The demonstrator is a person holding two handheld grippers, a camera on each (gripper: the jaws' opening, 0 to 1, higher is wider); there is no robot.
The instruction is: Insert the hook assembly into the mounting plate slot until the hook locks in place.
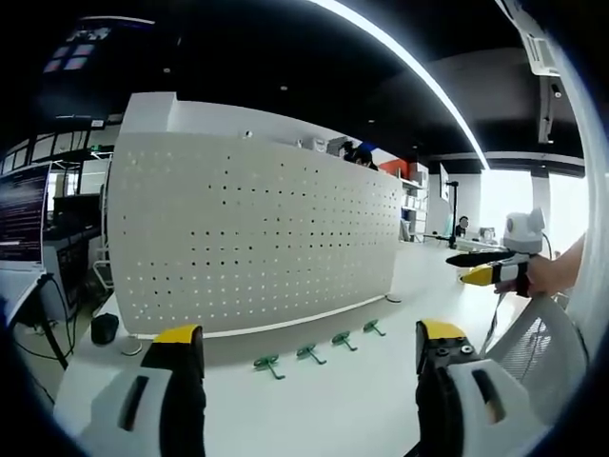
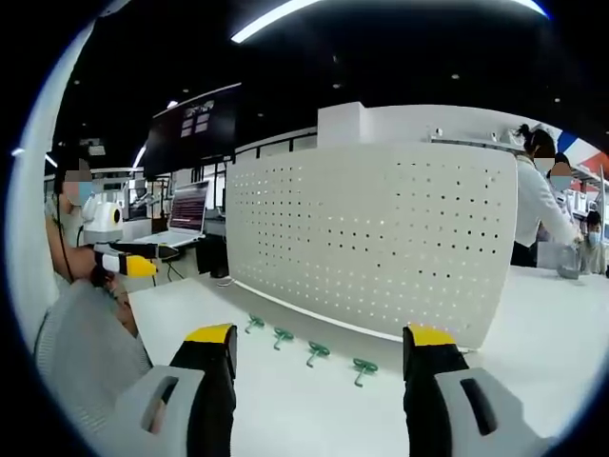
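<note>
A white pegboard (image 1: pixel 252 248) stands upright along the far side of a white table (image 1: pixel 324 400), its long axis running left to right, with four green hooks (image 1: pixel 269 364) lying in a row on the table just in front of its bottom edge, apart from each other and from the board. Open table stretches between the hooks and the near edge. The left gripper (image 1: pixel 309 367) and the right gripper (image 2: pixel 319 367) both hover above that near stretch with jaws spread wide and nothing between them.
</note>
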